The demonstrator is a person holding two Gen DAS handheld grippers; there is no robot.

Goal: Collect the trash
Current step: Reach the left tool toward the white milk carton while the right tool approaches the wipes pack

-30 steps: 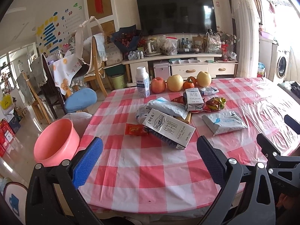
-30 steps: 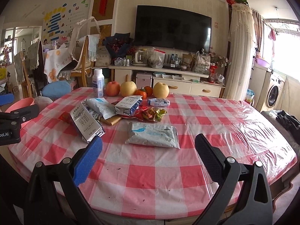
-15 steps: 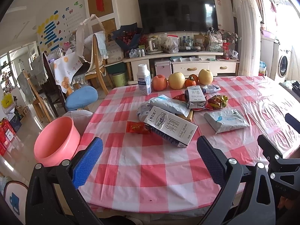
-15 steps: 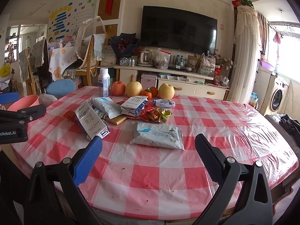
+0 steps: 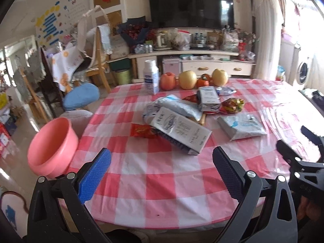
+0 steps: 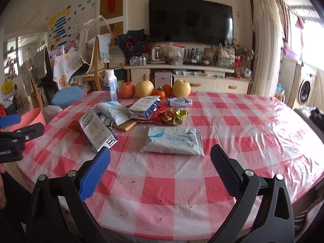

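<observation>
Trash on the checked table [image 5: 166,184] lies ahead of both our grippers: a milk carton [image 5: 180,131] lying on its side ahead of our left gripper [image 5: 160,174], long axis running diagonally, and a pale blue packet [image 6: 172,140] flat, lengthwise across our right gripper [image 6: 160,172]. Both sets of jaws stand wide apart, holding nothing. The pink basin [image 5: 51,143] sits beside the table's left edge. Carton print is too blurred to read.

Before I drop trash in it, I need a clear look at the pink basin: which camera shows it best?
The left wrist view. There the pink basin shows whole, rim and open mouth, beside the table edge. In the right wrist view only a sliver of it shows behind the left gripper.
</observation>
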